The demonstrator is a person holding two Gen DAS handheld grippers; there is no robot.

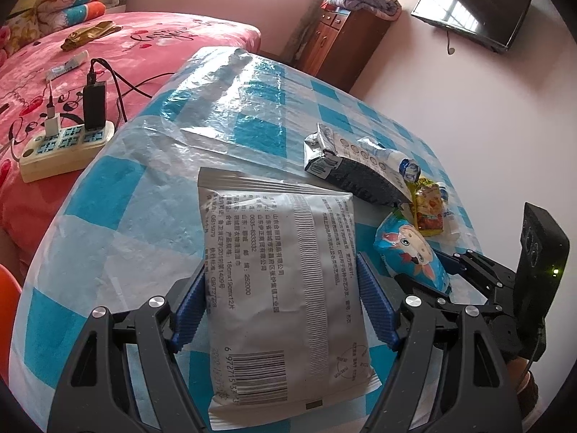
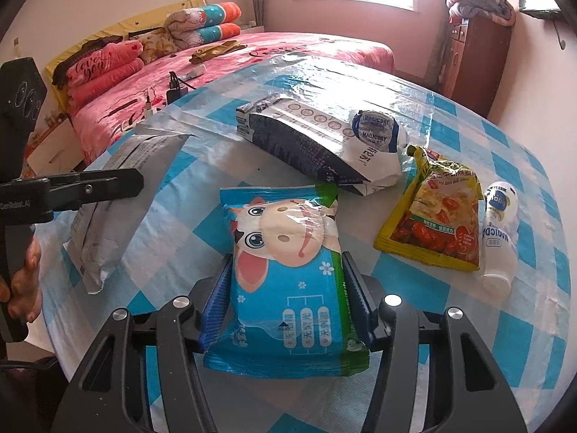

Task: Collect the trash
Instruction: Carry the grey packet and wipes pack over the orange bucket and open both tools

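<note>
Bed (image 1: 151, 47): pink cover, at the far left beyond the table, with a power strip (image 1: 65, 148) lying on it; not part of the job.
Table (image 1: 108, 195): round, under a blue-and-white checked plastic cloth that looks slick; all the trash lies on it.
Left gripper (image 1: 281, 281): its blue ribbed fingers (image 1: 191, 306) bracket the grey packet at mid-length, touching or very nearly touching both long edges; the grip looks light, not yet a hard squeeze.
Grey packet (image 1: 285, 274): a flat printed pouch, barcode end toward the camera, far end raised off the cloth in the right wrist view. It probably weighs little, bends easily and has a smooth film skin, so the filled middle is the place to pinch, not the sealed flaps.
Right gripper (image 2: 286, 288): jaws pressed against both sides of the cow-print pack, which bulges slightly between them.
Cow-print pack (image 2: 288, 274): a soft blue wipes-type pack near the table's front edge; squashy and glossy, so a firm hold across its width should keep it from sliding out.
Dark blue bag (image 2: 317, 144): crumpled, farther back, untouched.
Yellow sachet (image 2: 440, 209): flat foil, beside a white bottle (image 2: 501, 231) lying on its side at the right; the bottle may roll.
</note>
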